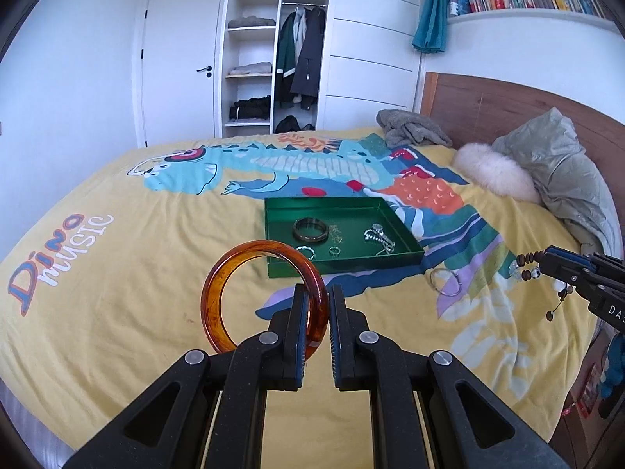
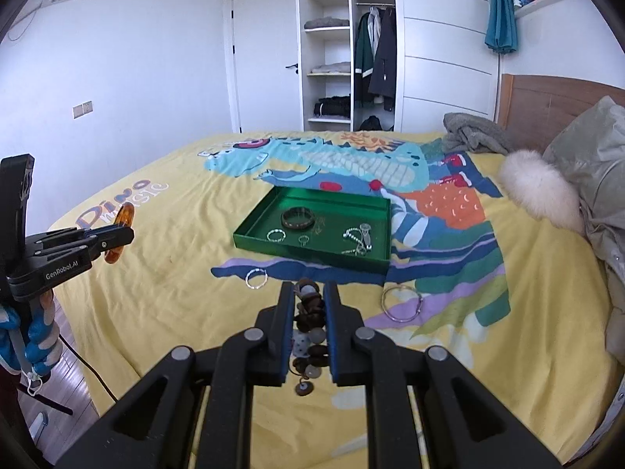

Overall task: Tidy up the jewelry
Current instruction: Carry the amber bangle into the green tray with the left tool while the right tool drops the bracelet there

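My left gripper (image 1: 317,293) is shut on an amber bangle (image 1: 218,285), held upright above the yellow bedspread; the same gripper (image 2: 125,234) and amber bangle (image 2: 125,217) show at the left of the right wrist view. My right gripper (image 2: 308,289) is shut on a brown and white beaded bracelet (image 2: 308,312), which hangs between its fingers. From the left wrist view the right gripper (image 1: 541,265) and its beaded bracelet (image 1: 525,265) appear at the right edge. A green tray (image 1: 343,264) ahead holds a dark bangle (image 1: 309,230), small rings and a silver chain (image 1: 378,236).
Two silver hoops lie on the bedspread in front of the tray: a small hoop (image 2: 256,277) and a larger hoop (image 2: 401,303). A white fluffy cushion (image 2: 539,191), a grey-green jacket (image 2: 597,179) and a grey cloth (image 2: 472,133) sit near the wooden headboard. An open wardrobe stands beyond.
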{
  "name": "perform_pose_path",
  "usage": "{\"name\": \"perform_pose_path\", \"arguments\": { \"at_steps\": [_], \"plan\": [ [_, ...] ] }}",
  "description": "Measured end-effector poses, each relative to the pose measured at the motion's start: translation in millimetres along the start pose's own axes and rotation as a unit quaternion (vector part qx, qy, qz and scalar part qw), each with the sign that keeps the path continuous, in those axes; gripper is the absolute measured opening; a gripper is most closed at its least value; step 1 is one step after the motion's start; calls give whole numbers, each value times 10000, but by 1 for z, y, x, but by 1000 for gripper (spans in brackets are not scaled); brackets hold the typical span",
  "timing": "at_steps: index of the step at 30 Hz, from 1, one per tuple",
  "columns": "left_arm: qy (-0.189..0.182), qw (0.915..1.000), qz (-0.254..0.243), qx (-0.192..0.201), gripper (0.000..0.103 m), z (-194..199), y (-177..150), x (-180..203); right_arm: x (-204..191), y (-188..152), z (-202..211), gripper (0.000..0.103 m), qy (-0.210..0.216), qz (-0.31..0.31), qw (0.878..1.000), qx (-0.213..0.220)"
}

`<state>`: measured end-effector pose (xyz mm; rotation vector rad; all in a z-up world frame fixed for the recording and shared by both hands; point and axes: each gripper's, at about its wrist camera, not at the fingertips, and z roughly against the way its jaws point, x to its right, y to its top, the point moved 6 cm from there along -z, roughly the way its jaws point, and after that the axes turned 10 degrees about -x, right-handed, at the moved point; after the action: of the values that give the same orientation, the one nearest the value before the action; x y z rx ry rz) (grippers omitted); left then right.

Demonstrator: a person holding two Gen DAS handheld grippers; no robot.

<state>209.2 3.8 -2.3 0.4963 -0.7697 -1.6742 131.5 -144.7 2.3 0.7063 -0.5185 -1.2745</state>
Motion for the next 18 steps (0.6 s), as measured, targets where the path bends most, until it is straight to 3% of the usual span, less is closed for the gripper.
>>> {"name": "perform_pose_path", "arguments": {
  "at_steps": [9, 18],
  "plan": [
    [-165, 9998, -132, -4, 10, -24, 36, 21, -1, 53, 5, 13, 74, -49, 9991, 409],
    [-111, 9991, -49, -396, 10, -101, 71, 10, 23, 103, -63, 13, 107, -296, 9990, 312]
  ]
}}
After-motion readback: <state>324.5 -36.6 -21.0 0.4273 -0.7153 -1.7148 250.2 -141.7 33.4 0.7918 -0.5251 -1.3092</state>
